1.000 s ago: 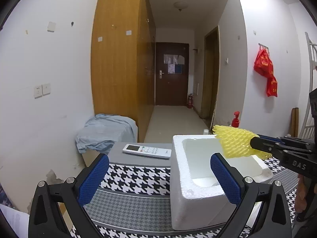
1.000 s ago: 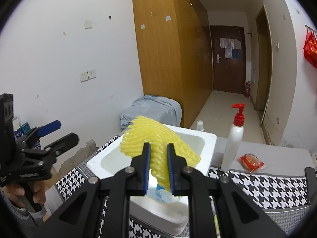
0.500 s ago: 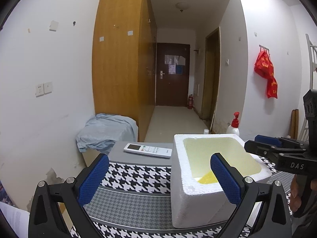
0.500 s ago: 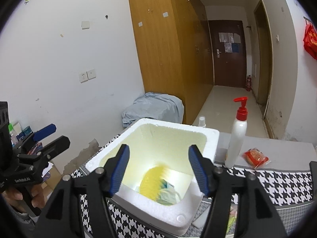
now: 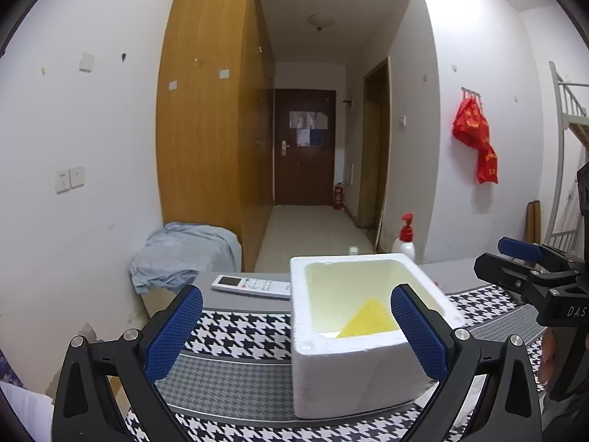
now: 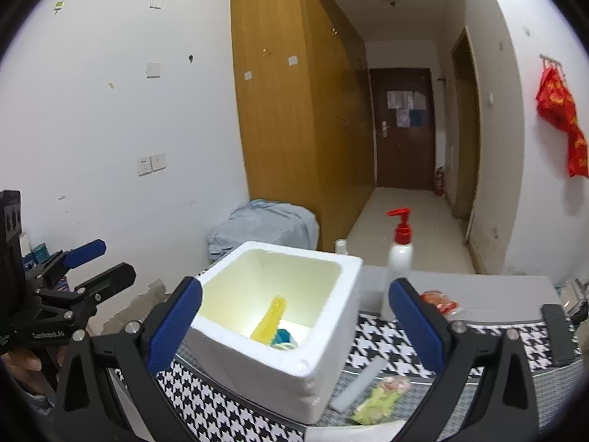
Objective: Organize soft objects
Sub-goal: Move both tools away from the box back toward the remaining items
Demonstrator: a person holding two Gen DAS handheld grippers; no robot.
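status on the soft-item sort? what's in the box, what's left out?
Done: yellow foam net lies in the white foam box, beside something teal. In hand: nothing; right gripper has just been opening and is empty, left gripper open. Left: green packet and red packet on the table.

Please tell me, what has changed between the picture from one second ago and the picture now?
The right tool let go of the yellow foam net; its jaws have just been opening and now stand wide with nothing between them. The net dropped into the white foam box and lies inside. The right tool also drew back from the box. The left tool stayed open and empty; the remote and pump bottle did not move.
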